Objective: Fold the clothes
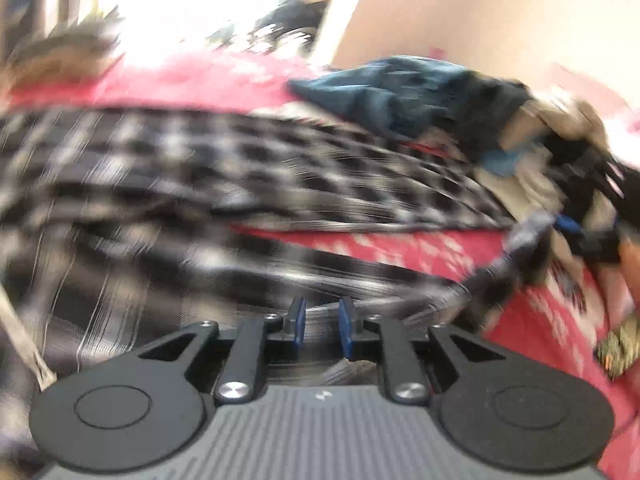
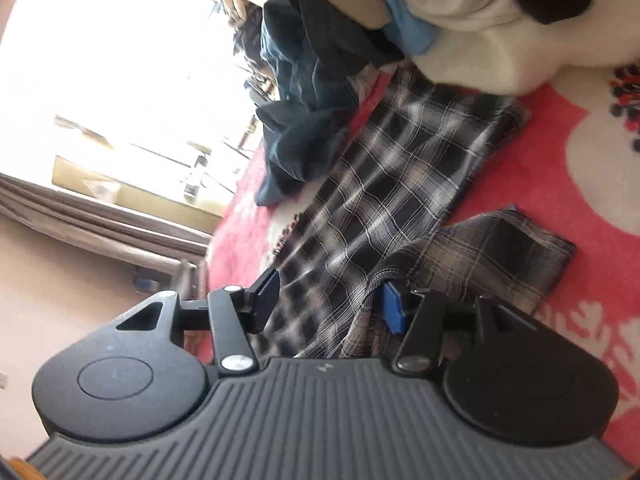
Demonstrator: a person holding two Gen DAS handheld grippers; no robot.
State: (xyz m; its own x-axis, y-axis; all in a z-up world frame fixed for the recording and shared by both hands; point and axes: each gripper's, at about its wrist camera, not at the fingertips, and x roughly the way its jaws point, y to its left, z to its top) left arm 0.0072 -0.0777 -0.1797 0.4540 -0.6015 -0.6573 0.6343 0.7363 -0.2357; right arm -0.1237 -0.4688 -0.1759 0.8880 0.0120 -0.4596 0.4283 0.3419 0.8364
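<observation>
A black-and-white plaid shirt [image 1: 200,184] lies spread on a red blanket [image 1: 400,252], blurred in the left wrist view. My left gripper [image 1: 322,320] hovers low over its near edge. Its blue pads [image 1: 298,320] stand a narrow gap apart, with plaid cloth showing in that gap, and the pads do not press on it. In the right wrist view the same shirt [image 2: 400,168] runs diagonally, with one part [image 2: 480,256] folded over, inside out. My right gripper [image 2: 330,304] is open wide above the shirt. The folded part's hem lies against its right pad [image 2: 394,308].
A heap of unfolded clothes [image 1: 440,96] sits beyond the shirt, with a dark blue garment [image 2: 304,80] and a white one [image 2: 460,8] among them. The red blanket [image 2: 540,152] has white patterns. A bright window [image 2: 120,80] with curtains lies past the bed's edge.
</observation>
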